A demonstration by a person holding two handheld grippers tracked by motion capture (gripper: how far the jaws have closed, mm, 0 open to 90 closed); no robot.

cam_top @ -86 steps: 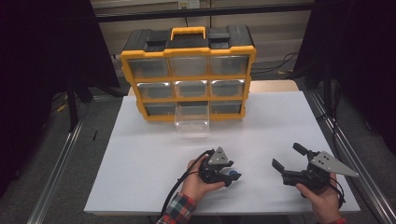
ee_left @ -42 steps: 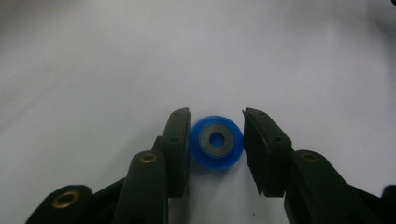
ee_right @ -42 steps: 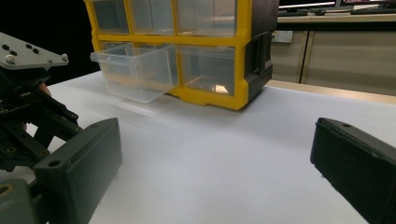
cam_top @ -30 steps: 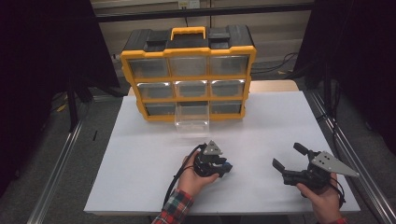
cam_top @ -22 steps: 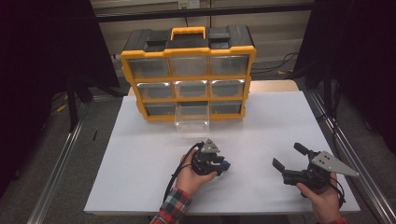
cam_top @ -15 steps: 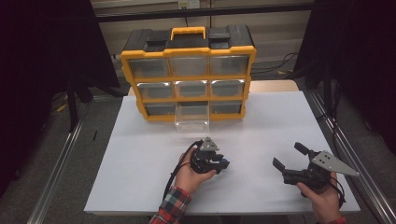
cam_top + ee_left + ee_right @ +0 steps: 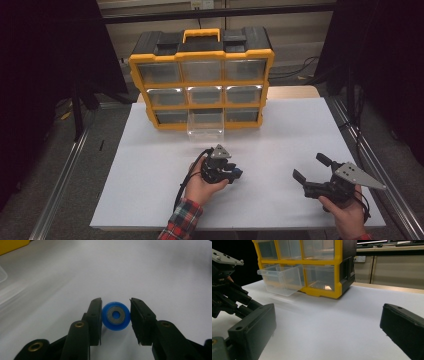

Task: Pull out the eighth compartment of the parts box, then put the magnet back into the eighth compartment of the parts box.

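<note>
On the white table (image 7: 150,165), in front of the organizer's (image 7: 200,75) pulled-out drawer (image 7: 205,125), the left gripper (image 7: 116,315) clamps a blue wheel (image 7: 116,316) by its sides, probably to carry it to that drawer, while the right gripper (image 7: 312,172) rests with jaws wide apart, empty.

blue wheel (image 7: 115,316) | grey hub, centre hole | between fingers (image 7: 96,315)

Yellow drawer cabinet (image 7: 202,80) on white table (image 7: 150,165)
</note>
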